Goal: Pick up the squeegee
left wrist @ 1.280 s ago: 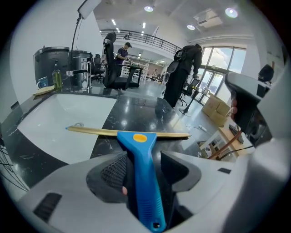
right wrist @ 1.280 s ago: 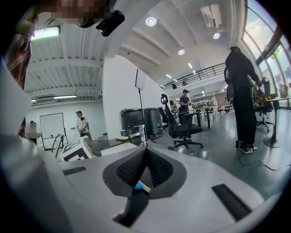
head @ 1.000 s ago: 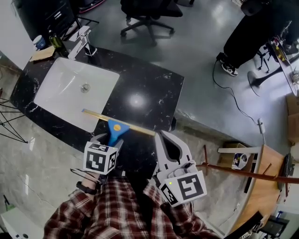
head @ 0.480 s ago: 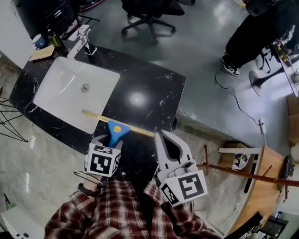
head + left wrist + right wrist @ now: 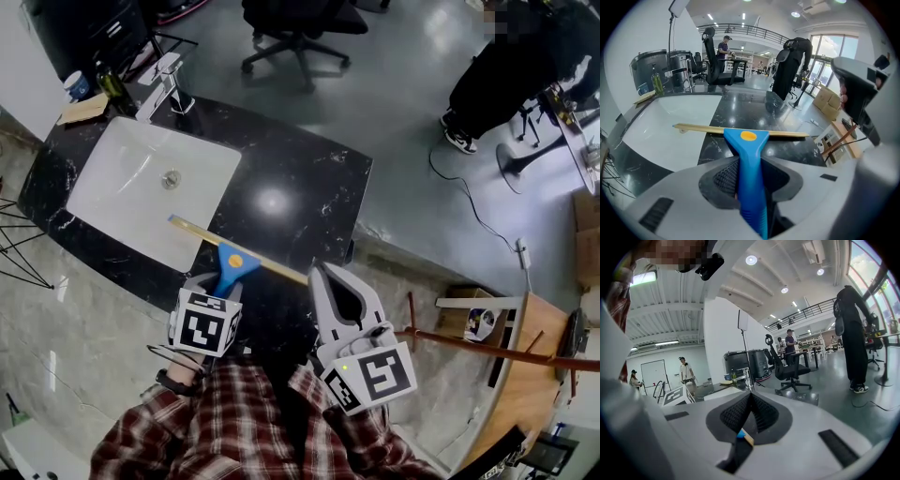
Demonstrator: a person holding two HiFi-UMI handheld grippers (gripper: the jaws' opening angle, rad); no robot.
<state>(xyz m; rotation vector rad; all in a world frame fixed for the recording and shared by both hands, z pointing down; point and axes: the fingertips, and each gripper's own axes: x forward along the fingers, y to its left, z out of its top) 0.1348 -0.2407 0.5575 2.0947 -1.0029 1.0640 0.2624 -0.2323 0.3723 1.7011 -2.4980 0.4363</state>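
The squeegee (image 5: 231, 263) has a blue handle and a long brass-coloured blade, and it lies on the black marble counter (image 5: 300, 178) by the sink's near corner. My left gripper (image 5: 223, 284) reaches down over the handle. Its jaws have just been closing, and in the left gripper view the handle (image 5: 749, 159) runs between them with the pads against its sides. The blade (image 5: 693, 128) points away across the counter. My right gripper (image 5: 334, 274) hovers to the right of the squeegee, shut and empty (image 5: 750, 393).
A white sink (image 5: 150, 183) is set in the counter's left half, with a faucet (image 5: 164, 80) and a bottle (image 5: 111, 84) behind it. An office chair (image 5: 300, 28) and a standing person (image 5: 525, 66) are on the grey floor beyond. Wooden furniture (image 5: 525, 361) stands at right.
The left gripper's jaws have drawn in onto the blue handle. Both grippers and the squeegee stay about where they were.
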